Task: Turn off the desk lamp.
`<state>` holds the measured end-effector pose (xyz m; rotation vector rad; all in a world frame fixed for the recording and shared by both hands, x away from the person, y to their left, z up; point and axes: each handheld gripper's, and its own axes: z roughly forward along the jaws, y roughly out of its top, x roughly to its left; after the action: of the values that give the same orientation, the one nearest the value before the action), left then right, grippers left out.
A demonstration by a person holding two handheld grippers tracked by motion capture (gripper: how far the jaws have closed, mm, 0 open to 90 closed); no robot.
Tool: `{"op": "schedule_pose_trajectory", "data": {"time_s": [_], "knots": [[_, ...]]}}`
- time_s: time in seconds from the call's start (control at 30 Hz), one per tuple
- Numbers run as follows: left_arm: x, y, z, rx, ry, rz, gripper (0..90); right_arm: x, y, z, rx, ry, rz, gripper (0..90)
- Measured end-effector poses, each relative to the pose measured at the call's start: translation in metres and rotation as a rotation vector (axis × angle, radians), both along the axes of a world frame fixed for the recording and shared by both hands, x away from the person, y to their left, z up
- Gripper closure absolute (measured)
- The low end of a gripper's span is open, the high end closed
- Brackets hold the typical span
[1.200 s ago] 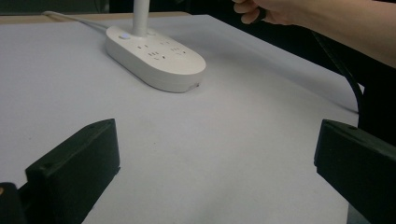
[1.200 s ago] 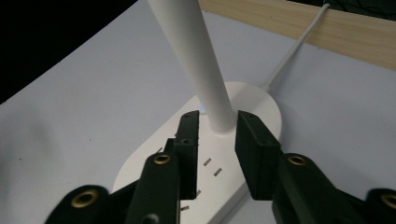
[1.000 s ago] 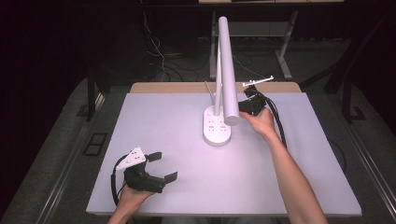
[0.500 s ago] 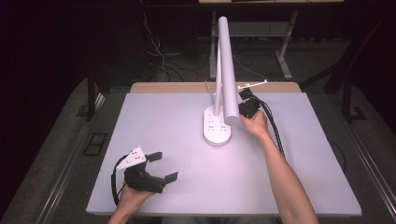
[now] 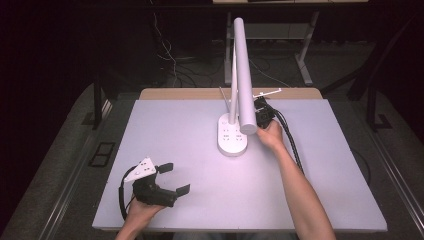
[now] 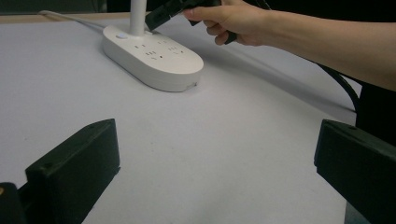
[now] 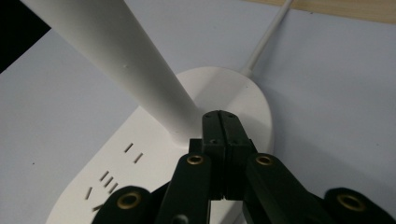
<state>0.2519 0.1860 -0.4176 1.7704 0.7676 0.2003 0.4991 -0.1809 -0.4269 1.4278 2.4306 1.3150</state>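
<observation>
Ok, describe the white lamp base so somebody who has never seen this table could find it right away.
Look at the pale table, just past its middle toward the far edge. There lies a flat white oval base with socket slots on top and a white post rising from its far end. Nothing else white rests there; the shut right gripper hovers over it.

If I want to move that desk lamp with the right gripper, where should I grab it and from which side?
Probably the thin upright post just above the oval base. It looks narrow enough for the jaws, while the base is broad and flat. Come from the lamp's right, where the right gripper already sits shut; open it first.
</observation>
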Motion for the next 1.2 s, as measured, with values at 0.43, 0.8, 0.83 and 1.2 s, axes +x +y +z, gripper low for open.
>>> {"op": "schedule_pose_trajectory", "data": {"time_s": [0.43,0.8,0.83,1.2], "knots": [[-0.0001,-0.0011,0.0,-0.002,0.0,0.0,0.0,0.0013,0.0011,-0.0054,0.029,-0.006,-0.008,90.0],[-0.001,-0.0018,0.0004,-0.004,-0.001,-0.004,0.0,-0.0021,0.0044,-0.005,0.012,-0.013,-0.028,90.0],[-0.001,-0.0019,0.0004,-0.004,-0.001,-0.004,0.0,-0.0021,0.0046,-0.0049,0.009,-0.017,-0.029,90.0],[-0.0005,-0.0011,0.0,-0.006,0.0,-0.002,0.0,-0.0019,0.0036,-0.0039,0.015,-0.009,-0.031,90.0]]}}
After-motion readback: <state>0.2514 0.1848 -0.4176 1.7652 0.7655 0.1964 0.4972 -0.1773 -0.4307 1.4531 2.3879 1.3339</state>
